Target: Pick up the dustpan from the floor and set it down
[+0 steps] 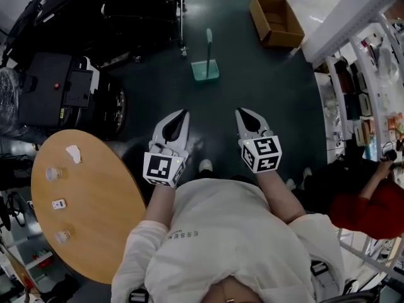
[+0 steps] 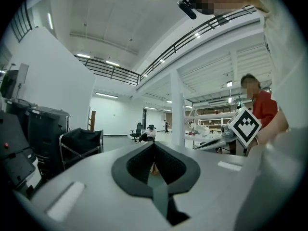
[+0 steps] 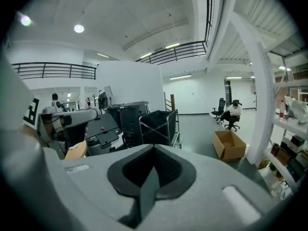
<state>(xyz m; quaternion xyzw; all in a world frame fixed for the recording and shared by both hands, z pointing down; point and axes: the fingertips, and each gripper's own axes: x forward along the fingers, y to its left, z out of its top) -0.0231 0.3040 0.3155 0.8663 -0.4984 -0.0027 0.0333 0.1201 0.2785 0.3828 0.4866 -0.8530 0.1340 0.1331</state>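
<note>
Green dustpan (image 1: 205,70) sits on the dark floor (image 1: 252,87), apart from the left gripper (image 1: 182,113) and right gripper (image 1: 240,112), 2 closed, empty tongs.

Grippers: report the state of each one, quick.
Left gripper: closed, holding nothing.
Right gripper: closed, holding nothing.

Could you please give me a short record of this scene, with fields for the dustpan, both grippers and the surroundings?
dustpan: green, on the floor, handle up, ahead of both grippers, untouched
left gripper: shut, empty
right gripper: shut, empty
box: open cardboard, on the floor, right of the dustpan in the head view
table: round, wooden, at the person's left, small items on it
</note>
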